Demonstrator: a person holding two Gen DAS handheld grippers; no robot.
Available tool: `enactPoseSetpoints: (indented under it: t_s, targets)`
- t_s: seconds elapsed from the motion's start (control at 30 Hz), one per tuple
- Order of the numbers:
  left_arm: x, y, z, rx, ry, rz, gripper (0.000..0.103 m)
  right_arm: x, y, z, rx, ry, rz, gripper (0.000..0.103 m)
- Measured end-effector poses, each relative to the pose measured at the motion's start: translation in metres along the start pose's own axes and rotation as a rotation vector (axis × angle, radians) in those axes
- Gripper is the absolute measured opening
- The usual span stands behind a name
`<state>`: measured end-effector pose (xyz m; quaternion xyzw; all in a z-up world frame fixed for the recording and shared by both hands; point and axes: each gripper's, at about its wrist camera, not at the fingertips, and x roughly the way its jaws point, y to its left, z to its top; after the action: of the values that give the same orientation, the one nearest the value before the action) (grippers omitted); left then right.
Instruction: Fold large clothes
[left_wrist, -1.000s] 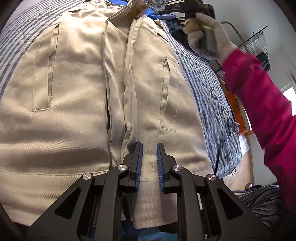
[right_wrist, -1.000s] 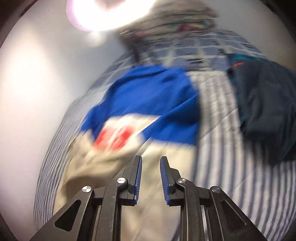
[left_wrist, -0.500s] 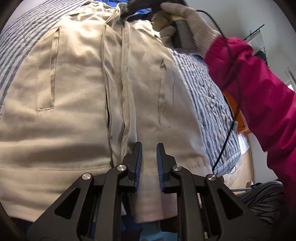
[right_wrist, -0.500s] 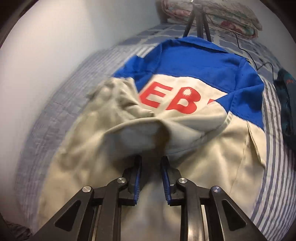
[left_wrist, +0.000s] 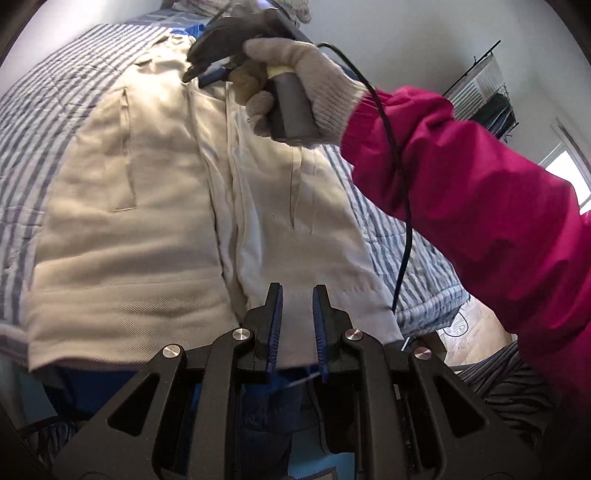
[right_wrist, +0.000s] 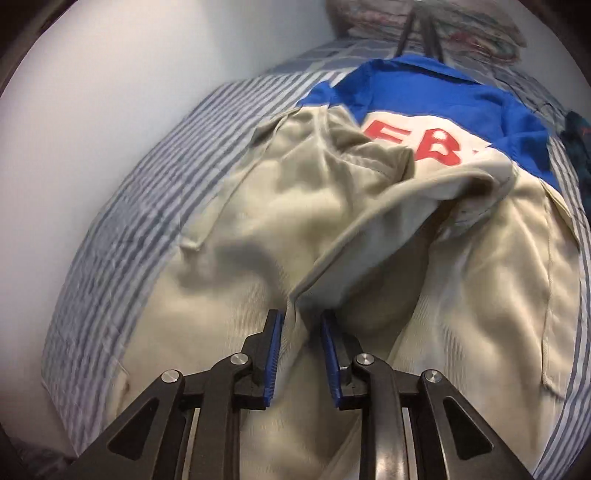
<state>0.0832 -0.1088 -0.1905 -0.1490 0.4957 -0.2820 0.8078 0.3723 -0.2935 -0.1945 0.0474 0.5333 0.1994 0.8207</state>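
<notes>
A large beige jacket (left_wrist: 147, 221) lies front up on the striped bed, with its two slit pockets showing. My left gripper (left_wrist: 297, 295) hovers over the hem of the jacket's right panel. Its pads stand a narrow gap apart and grip nothing. My right gripper (right_wrist: 302, 321) is shut on a raised fold of the beige jacket's (right_wrist: 240, 229) front edge, which runs as a ridge up toward the collar. The left wrist view shows this right gripper (left_wrist: 201, 75) near the collar, held by a gloved hand (left_wrist: 295, 74) with a magenta sleeve (left_wrist: 480, 203).
A blue jacket with red letters (right_wrist: 424, 85) lies under the beige one's collar end. The striped bed cover (right_wrist: 147, 184) meets a white wall (right_wrist: 110, 92) on the left. Pillows (right_wrist: 461, 26) and a dark garment (right_wrist: 576, 147) lie beyond. A black cable (left_wrist: 406, 221) hangs from the right gripper. Wooden floor (left_wrist: 476, 332) shows past the bed.
My right gripper swung from above the blue jacket to the beige collar, took hold of the front edge and drew it back. My left gripper backed off toward the hem.
</notes>
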Motion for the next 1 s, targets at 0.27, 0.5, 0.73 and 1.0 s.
enactPoseSetpoints:
  t_s: [0.27,0.5,0.73,1.0]
  targets:
    - [-0.061,0.014,-0.001,0.012,-0.072,-0.019,0.028,-0.146,-0.004,-0.059,0.036,-0.187,0.094,0.030]
    - [-0.097,0.055,0.024,-0.011,-0.097,0.038,0.029,-0.215,-0.012,-0.134,0.000,-0.239,0.005,0.031]
    - [-0.088,0.108,0.041,-0.136,-0.048,0.084,0.029,-0.184,0.005,-0.231,-0.048,-0.112,-0.026,0.031]
    - [-0.049,0.121,0.010,-0.103,0.086,0.130,0.029,-0.149,-0.005,-0.297,-0.082,-0.007,-0.112,0.031]
